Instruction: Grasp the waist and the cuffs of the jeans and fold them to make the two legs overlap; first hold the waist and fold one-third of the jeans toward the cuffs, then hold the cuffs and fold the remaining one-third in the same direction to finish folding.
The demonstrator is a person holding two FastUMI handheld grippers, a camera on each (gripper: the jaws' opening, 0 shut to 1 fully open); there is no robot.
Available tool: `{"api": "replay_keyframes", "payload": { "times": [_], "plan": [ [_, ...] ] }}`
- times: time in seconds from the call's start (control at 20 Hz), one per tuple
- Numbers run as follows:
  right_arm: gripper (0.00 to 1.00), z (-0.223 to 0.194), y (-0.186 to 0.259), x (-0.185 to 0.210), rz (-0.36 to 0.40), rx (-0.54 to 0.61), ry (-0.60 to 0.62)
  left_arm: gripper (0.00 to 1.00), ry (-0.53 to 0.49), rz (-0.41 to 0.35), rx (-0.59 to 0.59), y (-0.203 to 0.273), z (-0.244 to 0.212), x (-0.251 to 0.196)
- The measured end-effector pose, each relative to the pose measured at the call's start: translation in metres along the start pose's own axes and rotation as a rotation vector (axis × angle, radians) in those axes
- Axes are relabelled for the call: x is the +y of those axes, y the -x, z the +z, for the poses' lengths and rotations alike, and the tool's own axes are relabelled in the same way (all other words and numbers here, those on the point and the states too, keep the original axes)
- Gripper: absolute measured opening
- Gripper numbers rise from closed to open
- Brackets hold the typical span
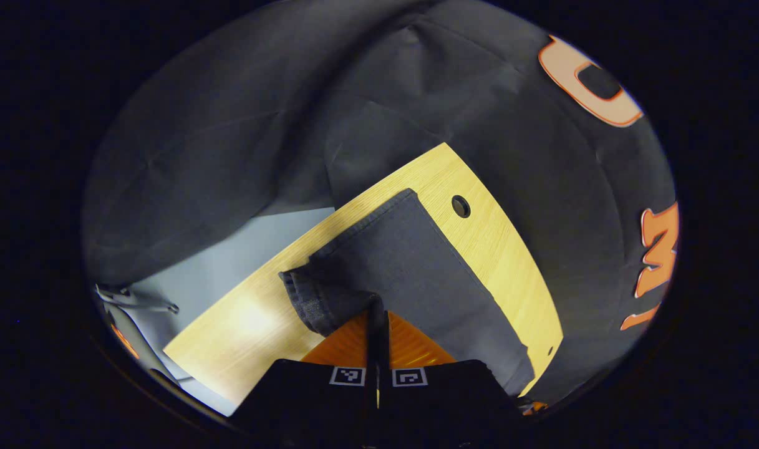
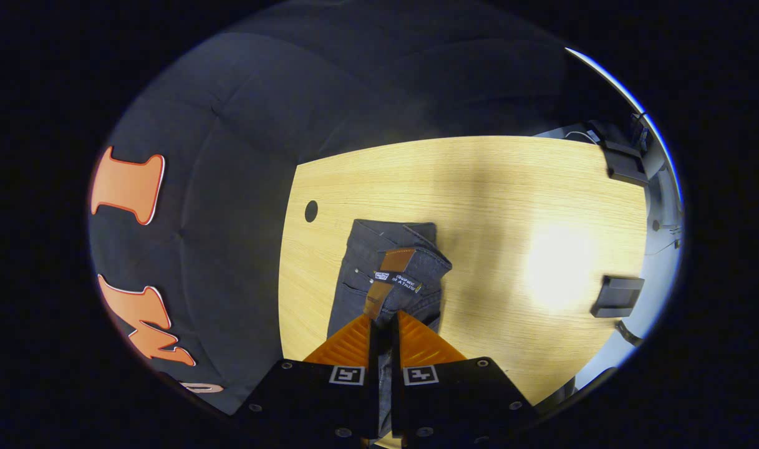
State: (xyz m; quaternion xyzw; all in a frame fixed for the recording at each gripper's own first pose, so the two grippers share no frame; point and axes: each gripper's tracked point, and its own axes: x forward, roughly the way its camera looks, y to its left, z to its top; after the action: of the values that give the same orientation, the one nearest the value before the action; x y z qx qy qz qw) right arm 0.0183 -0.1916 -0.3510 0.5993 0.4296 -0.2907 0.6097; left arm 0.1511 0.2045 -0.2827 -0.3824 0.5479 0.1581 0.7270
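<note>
The light wood-grain table (image 2: 479, 187) carries everything here, and my dark grey denim jeans (image 1: 410, 262) lie along the side of it that runs next to the booth's black cloth wall, close to the small round hole (image 1: 461, 206) in the tabletop. In the left gripper view the legs stretch away from me as one long dark panel toward the hole, with the hemmed cuffs (image 1: 307, 296) bunched and lifted at the near end. My left gripper (image 1: 377, 318) is closed on that cuff end, both fingers pinching the fabric so it rises off the wood. In the right gripper view the waist end (image 2: 391, 262) is lifted and turned back, its tan leather patch (image 2: 388, 274) and small black label (image 2: 398, 279) facing me. My right gripper (image 2: 384, 324) is clamped on the waistband, denim running down between the fingers. A dark flat rectangular object (image 2: 617, 296) sits well apart near the table's opposite edge. I judge I am in the first step: holding waist and cuffs to lay one leg over the other, and the legs look at least partly stacked. The next move calls for settling the cloth flat with edges aligned, then releasing the cuffs and carrying the waist a third of the way toward them without dragging the lower layer.
</note>
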Motion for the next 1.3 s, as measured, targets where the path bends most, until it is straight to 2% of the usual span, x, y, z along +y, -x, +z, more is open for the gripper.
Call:
{"api": "replay_keyframes", "payload": {
  "times": [0.25,0.7,0.85,0.95,1.05,1.15,1.25,1.3],
  "plan": [
    [0.08,0.007,-0.035,0.023,-0.005,0.058,0.023,0.01,-0.099,0.016,0.013,-0.007,0.030,-0.033],
    [0.08,0.008,-0.102,0.048,-0.058,0.127,0.049,0.01,-0.102,0.143,0.067,-0.053,0.037,-0.042],
    [0.08,0.009,-0.114,0.052,-0.083,0.155,0.030,0.01,-0.054,0.155,0.077,-0.064,0.044,-0.046],
    [0.08,0.009,-0.119,0.057,-0.098,0.168,0.037,0.01,-0.063,0.168,0.088,-0.072,0.046,-0.049],
    [0.08,0.009,-0.117,0.056,-0.121,0.180,0.028,0.05,-0.114,0.211,0.065,-0.074,0.060,-0.043],
    [0.08,0.007,-0.120,0.061,-0.125,0.193,0.006,0.09,-0.126,0.187,0.028,-0.080,0.067,-0.050],
    [0.09,0.010,-0.121,0.071,-0.087,0.175,0.002,0.27,-0.116,0.175,0.022,-0.077,0.064,-0.055],
    [0.14,0.008,-0.121,0.074,-0.064,0.172,0.005,0.30,-0.107,0.163,0.023,-0.077,0.063,-0.057]
  ]
}}
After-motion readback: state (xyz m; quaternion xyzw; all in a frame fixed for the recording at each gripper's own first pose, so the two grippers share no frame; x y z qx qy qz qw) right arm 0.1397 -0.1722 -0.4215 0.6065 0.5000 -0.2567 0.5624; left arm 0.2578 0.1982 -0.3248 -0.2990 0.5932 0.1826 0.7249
